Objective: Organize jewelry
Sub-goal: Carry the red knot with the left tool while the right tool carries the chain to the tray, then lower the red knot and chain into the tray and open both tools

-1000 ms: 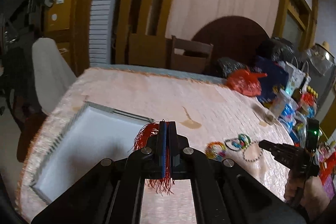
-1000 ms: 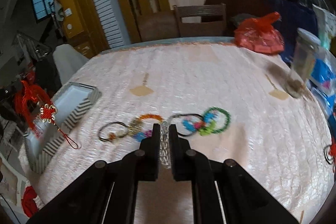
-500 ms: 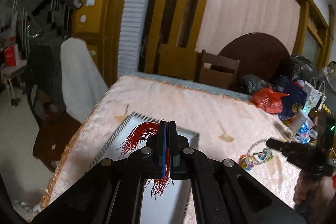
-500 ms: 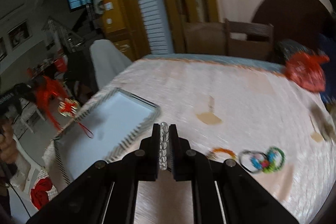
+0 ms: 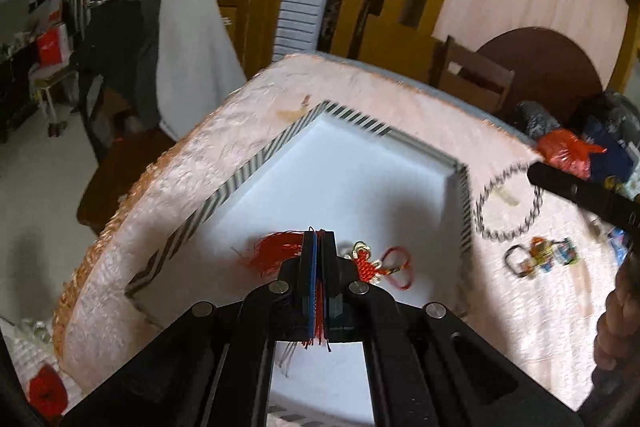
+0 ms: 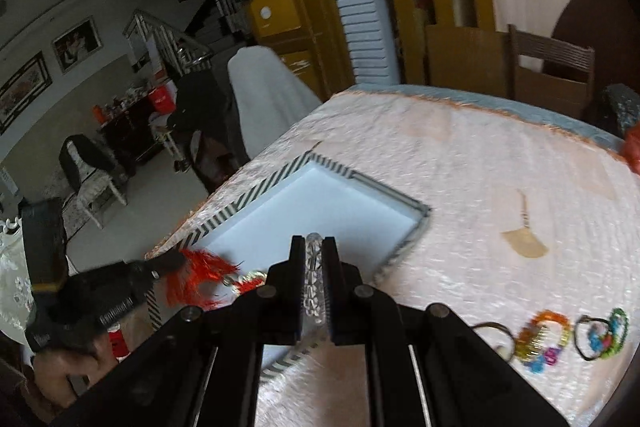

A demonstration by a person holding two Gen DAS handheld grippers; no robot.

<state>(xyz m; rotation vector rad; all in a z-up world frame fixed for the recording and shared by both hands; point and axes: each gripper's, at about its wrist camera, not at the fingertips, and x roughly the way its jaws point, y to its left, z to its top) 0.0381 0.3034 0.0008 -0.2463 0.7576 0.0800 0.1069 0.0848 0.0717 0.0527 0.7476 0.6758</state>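
Pale pink textured cloth (image 5: 400,115) covers the table, with yellow wooden doors and a white louvred panel behind it and a wooden chair (image 6: 552,67) at the far edge. At the table's near-left corner lies the tray (image 5: 248,167), white inside with a black-and-white striped rim.

My left gripper (image 5: 316,247) is clamped tight on the red tassel ornament (image 5: 280,255). In the left wrist view, the fringe spreads toward 9 o'clock of the jaws; the knotted body and red cord loop lie toward 3 o'clock, over the white tray floor. I cannot tell whether the ornament touches the floor. In the right wrist view, the same gripper (image 6: 160,273) enters from 8 o'clock with the red fringe at the tray's near rim.

My right gripper (image 6: 314,251) is closed on the clear bead bracelet (image 6: 314,279), which stands upright between the jaws, above the tray's near edge. In the left wrist view, this gripper (image 5: 536,173) enters at 3 o'clock, and the bracelet (image 5: 508,203) hangs from it as an open ring just beside the tray's right rim.

On the cloth, toward 4 o'clock of the tray, lies a cluster of coloured bracelets (image 6: 544,339): a dark ring, an orange and multicoloured bead band, and a green one. They rest close together, well apart from the tray.
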